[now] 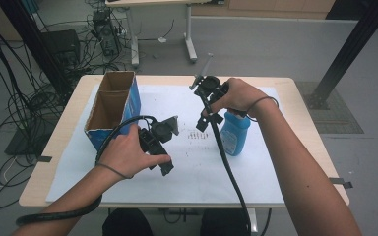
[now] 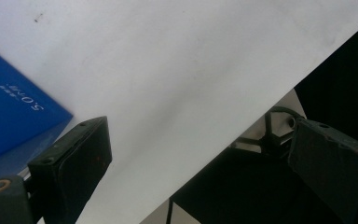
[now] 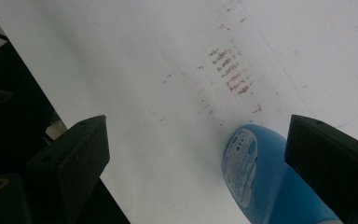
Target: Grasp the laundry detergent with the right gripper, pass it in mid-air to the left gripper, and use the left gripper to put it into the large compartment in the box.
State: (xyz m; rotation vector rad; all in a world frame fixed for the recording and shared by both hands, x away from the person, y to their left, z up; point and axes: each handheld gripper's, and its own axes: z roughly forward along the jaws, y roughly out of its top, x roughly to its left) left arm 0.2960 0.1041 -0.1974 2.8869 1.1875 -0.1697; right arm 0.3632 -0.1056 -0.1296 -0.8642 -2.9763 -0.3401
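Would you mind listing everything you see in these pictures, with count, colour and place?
bottle: one, light blue with a label, lying on the white sheet on the right, under the right hand.
box: one, blue outside and brown inside, open at the top, on the left of the table.
white sheet: one, covers most of the table top, with small reddish marks near its middle.
table: one, light wood, in the middle of the room.
cables: many, black, on the floor at the left.
left gripper: one, black, jaws open and empty, low over the sheet beside the box.
right gripper: one, black, jaws open, above the bottle and not gripping it.
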